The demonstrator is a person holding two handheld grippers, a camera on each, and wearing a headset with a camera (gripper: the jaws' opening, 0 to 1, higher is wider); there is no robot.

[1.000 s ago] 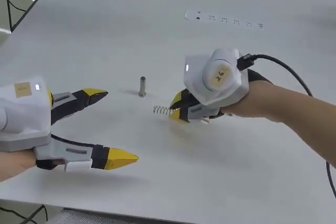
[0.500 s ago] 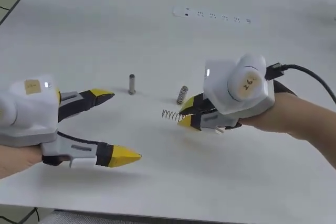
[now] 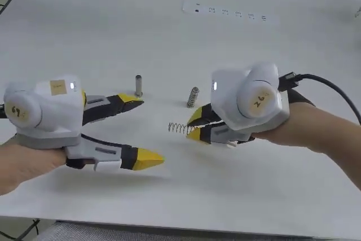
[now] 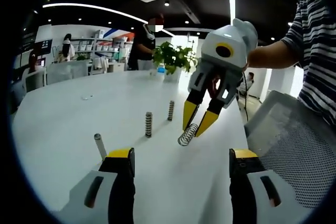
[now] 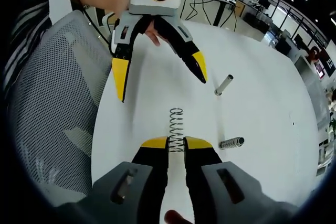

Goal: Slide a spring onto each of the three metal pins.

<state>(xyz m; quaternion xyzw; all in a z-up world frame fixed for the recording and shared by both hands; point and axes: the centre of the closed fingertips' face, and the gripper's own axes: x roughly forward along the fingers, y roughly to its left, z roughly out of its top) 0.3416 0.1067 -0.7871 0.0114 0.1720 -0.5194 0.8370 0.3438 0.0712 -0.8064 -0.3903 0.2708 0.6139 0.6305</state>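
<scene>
A bare metal pin [image 3: 138, 85] stands on the white table [image 3: 113, 32], and a pin wearing a spring [image 3: 193, 97] stands to its right. My right gripper [image 3: 194, 126] is shut on a loose spring [image 3: 177, 128], which sticks out leftward, just in front of the sprung pin. My left gripper [image 3: 144, 131] is open and holds nothing, its upper tip just in front of the bare pin. The left gripper view shows the bare pin [image 4: 98, 144], two sprung pins [image 4: 148, 124] [image 4: 170, 110] and the held spring [image 4: 185, 135]. In the right gripper view the spring [image 5: 176, 127] juts from my shut jaws.
A white power strip [image 3: 225, 12] lies at the far side of the table. The right gripper's black cable [image 3: 333, 88] trails off to the right. The table's front edge [image 3: 169, 221] runs close below both grippers. A mesh chair [image 4: 289, 145] stands beside the table.
My left gripper has moved right, up to the bare pin. The right gripper with its spring has drawn back a little, uncovering the sprung pin. The head camera has shifted.
</scene>
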